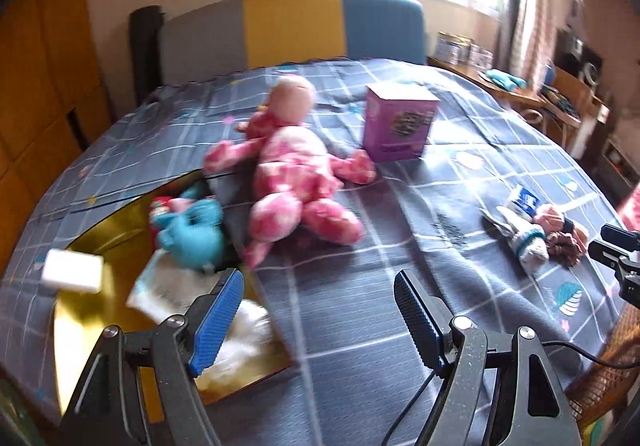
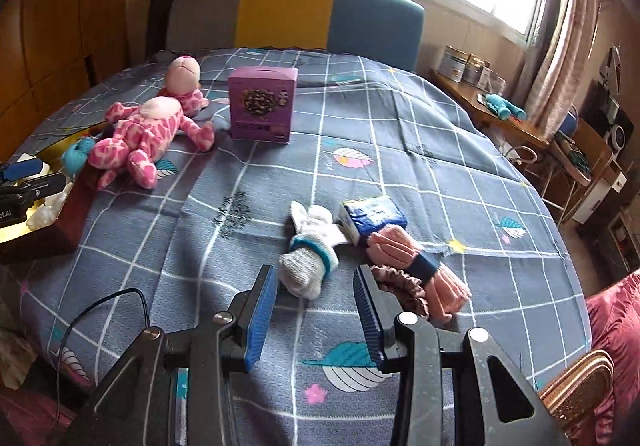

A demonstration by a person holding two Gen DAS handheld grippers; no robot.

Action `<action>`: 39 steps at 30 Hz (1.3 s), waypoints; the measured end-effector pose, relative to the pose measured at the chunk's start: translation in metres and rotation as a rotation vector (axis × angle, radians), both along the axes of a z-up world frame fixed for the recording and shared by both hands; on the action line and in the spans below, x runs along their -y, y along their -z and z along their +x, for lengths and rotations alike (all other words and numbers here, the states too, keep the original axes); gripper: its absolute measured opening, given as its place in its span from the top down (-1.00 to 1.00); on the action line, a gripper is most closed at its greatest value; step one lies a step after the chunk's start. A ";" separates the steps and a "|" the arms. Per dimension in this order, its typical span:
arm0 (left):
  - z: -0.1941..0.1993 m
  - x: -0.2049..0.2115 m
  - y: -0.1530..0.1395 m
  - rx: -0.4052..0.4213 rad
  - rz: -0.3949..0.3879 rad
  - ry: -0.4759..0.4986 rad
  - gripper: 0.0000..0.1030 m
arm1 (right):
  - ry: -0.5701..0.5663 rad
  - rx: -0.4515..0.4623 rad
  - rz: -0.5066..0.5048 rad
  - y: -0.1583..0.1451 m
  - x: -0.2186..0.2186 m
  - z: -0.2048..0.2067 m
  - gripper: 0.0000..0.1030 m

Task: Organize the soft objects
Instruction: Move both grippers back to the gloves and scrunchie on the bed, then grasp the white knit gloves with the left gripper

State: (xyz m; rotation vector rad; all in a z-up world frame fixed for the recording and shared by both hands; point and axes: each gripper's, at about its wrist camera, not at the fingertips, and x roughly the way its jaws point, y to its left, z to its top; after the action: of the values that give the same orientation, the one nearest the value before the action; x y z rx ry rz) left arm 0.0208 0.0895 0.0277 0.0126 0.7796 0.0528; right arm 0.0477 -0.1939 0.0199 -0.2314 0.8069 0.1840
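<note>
At far left a gold box (image 1: 100,246) w/ a blue plush (image 1: 192,234) inside was seen; the left gripper (image 1: 318,310) was held wide, empty, angled down at its edge. A pink doll (image 1: 296,182) lay beside the box. Further right, the right gripper (image 2: 316,310) was held partly open, empty, tilted down just short of a rolled sock (image 2: 308,266). The sock should probably be straddled mid-roll before closing, clear of the pink sock bundle (image 2: 416,266).

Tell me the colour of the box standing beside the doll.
Purple box; clearest in the right wrist view.

pink plush doll (image 2: 140,138) lying flat, rolled socks (image 2: 306,262) nearby
</note>
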 end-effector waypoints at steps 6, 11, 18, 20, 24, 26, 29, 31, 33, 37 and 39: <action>0.026 0.038 0.007 -0.034 -0.004 0.107 -0.52 | 0.095 -0.017 0.002 0.006 0.029 0.004 0.23; 0.048 0.067 0.013 -0.072 -0.037 0.190 -0.51 | 0.167 -0.038 0.006 0.011 0.048 0.009 0.23; 0.074 0.113 0.020 -0.122 -0.096 0.322 -0.51 | 0.222 -0.073 0.092 0.015 0.068 0.016 0.23; 0.081 0.126 0.025 -0.154 -0.124 0.348 -0.50 | 0.223 -0.092 0.122 0.016 0.072 0.018 0.23; 0.091 0.153 0.032 -0.186 -0.156 0.383 -0.48 | 0.234 -0.126 0.204 0.019 0.081 0.020 0.23; 0.097 0.165 0.035 -0.201 -0.174 0.397 -0.48 | 0.259 -0.126 0.258 0.019 0.090 0.019 0.23; 0.105 0.185 0.041 -0.221 -0.176 0.418 -0.48 | 0.316 -0.133 0.347 0.021 0.104 0.018 0.23; 0.112 0.197 0.047 -0.244 -0.175 0.426 -0.48 | 0.352 -0.137 0.406 0.022 0.114 0.016 0.23; 0.120 0.208 0.055 -0.269 -0.175 0.433 -0.48 | 0.365 -0.165 0.461 0.027 0.121 0.018 0.23; 0.137 0.226 0.070 -0.317 -0.176 0.430 -0.42 | 0.377 -0.187 0.499 0.030 0.125 0.019 0.23; 0.145 0.234 0.082 -0.346 -0.170 0.421 -0.11 | 0.363 -0.195 0.494 0.031 0.122 0.020 0.23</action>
State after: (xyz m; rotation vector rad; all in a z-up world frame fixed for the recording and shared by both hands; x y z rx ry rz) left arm 0.1662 -0.1446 -0.0542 0.0247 1.1114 -0.4251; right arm 0.0676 -0.3164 -0.0109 0.4034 0.9558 0.0596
